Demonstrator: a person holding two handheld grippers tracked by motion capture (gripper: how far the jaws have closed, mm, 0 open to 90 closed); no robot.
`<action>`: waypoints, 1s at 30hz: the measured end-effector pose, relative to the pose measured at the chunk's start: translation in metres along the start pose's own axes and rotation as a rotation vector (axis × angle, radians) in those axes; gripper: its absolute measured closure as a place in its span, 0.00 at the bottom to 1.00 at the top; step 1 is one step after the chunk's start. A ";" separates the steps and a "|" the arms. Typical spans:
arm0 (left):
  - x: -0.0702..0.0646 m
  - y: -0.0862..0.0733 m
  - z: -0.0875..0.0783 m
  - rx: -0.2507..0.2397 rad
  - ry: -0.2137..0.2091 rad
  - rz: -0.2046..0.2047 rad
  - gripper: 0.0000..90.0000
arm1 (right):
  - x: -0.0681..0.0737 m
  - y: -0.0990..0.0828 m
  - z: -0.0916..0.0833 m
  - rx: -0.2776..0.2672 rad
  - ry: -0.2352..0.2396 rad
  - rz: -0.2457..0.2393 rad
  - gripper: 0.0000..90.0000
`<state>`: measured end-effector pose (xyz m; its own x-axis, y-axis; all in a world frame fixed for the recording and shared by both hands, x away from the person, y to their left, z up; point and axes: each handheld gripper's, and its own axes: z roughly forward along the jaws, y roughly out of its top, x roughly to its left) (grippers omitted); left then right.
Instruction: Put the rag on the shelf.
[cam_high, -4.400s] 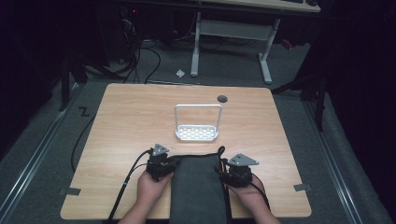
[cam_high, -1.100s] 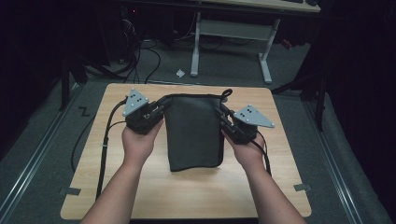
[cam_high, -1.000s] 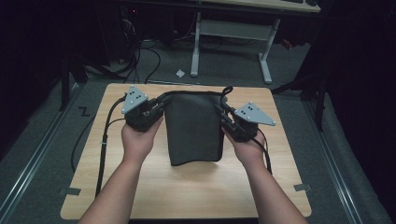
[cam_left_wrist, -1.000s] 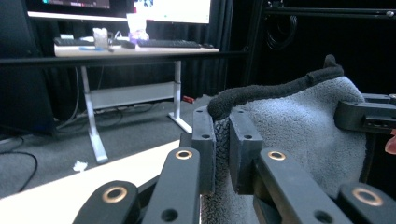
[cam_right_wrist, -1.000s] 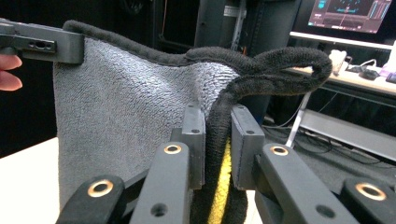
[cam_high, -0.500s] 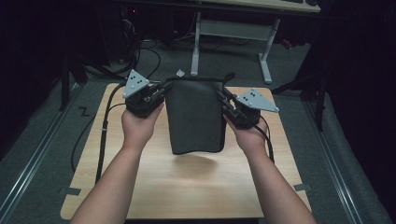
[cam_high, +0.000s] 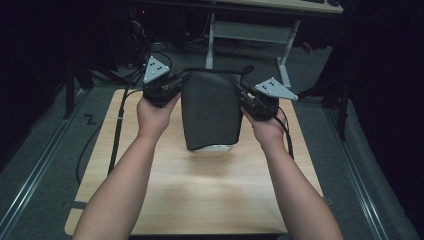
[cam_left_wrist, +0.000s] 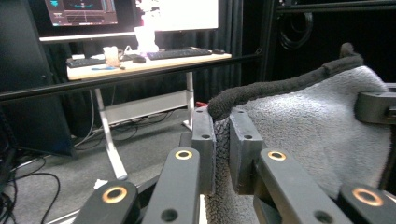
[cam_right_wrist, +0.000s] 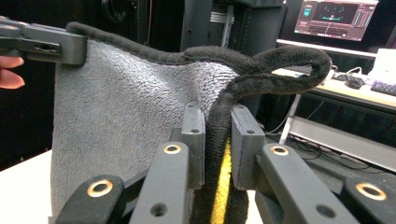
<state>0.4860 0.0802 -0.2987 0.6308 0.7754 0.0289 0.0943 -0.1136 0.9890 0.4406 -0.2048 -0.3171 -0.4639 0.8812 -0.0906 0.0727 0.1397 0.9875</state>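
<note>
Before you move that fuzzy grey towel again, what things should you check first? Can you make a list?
1. Left gripper pinches a top corner of the dark grey fluffy towel: ok, the cloth sits between its black jaws.
2. Right gripper pinches the other top corner by the thick black hem: ok.
3. Towel hangs flat between both grippers, not bunched: ok, it drops straight in the high view.
4. Towel's bottom edge is off the light wooden table: ok, a shadow lies beneath it.
5. White wire rack behind the towel is lined up with it: cannot tell, just a sliver peeks out below the edge.
</note>
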 end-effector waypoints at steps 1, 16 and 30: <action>0.002 0.001 0.004 0.009 0.005 0.008 0.92 | -0.002 0.000 0.003 0.005 0.000 0.003 0.88; 0.021 -0.038 0.058 0.157 0.013 -0.037 0.91 | -0.037 -0.031 0.049 0.120 0.008 0.008 0.87; 0.026 -0.085 0.066 0.283 -0.020 -0.110 0.92 | -0.040 -0.064 0.060 0.238 0.048 -0.006 0.86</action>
<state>0.5457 0.0690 -0.3916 0.6200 0.7803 -0.0820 0.3718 -0.2001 0.9065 0.5073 -0.2220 -0.3849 -0.5056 0.8587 -0.0842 0.2735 0.2520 0.9283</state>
